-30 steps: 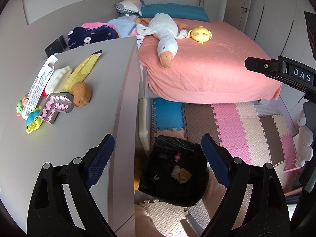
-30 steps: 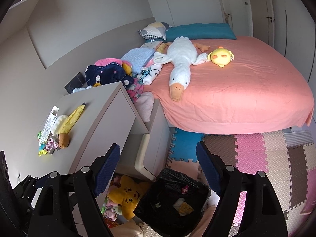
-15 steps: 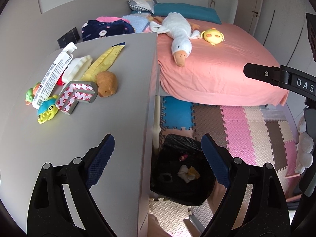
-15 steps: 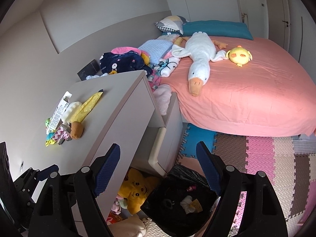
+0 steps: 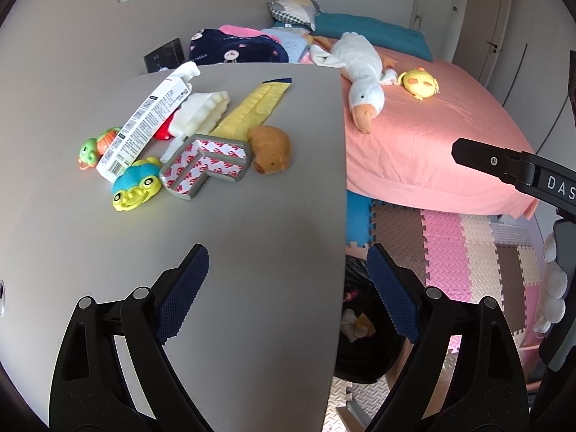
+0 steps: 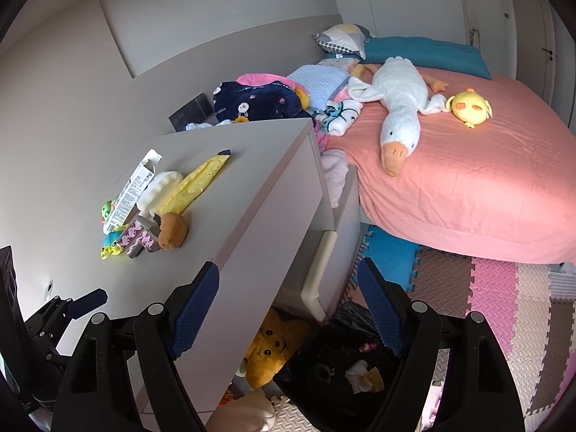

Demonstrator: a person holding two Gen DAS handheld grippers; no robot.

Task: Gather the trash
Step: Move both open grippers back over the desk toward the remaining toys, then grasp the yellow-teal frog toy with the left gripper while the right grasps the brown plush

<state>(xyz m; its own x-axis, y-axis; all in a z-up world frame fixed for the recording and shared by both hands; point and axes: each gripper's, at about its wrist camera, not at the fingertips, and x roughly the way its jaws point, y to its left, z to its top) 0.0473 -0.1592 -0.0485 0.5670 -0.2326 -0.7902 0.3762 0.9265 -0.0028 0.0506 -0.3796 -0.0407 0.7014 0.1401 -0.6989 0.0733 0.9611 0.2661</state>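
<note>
On the grey cabinet top [image 5: 234, 252] lie a white printed carton [image 5: 144, 126], a yellow wrapper [image 5: 252, 111], an L-shaped foam piece with 3M tape [image 5: 205, 169], a white foam lump [image 5: 201, 111], a brown plush [image 5: 271, 147] and small frog toys [image 5: 135, 187]. The pile also shows in the right wrist view, with the carton [image 6: 131, 194] leaning over it. A black bin bag [image 6: 345, 367] holding some trash stands on the floor beside the cabinet. My left gripper [image 5: 288, 291] is open and empty over the cabinet's near edge. My right gripper [image 6: 288, 309] is open and empty, above the cabinet's corner and the bin.
A bed with a pink sheet [image 6: 468, 180] carries a white goose plush [image 6: 399, 108] and a yellow chick [image 6: 468, 106]. Foam puzzle mats [image 6: 504, 306] cover the floor. A yellow plush [image 6: 273, 349] sits under the cabinet. The right gripper's body [image 5: 522, 172] juts in at the left wrist view's right.
My left gripper has moved left from above the bin to over the cabinet top, closer to the pile. My right gripper has swung left too. Both stay open.
</note>
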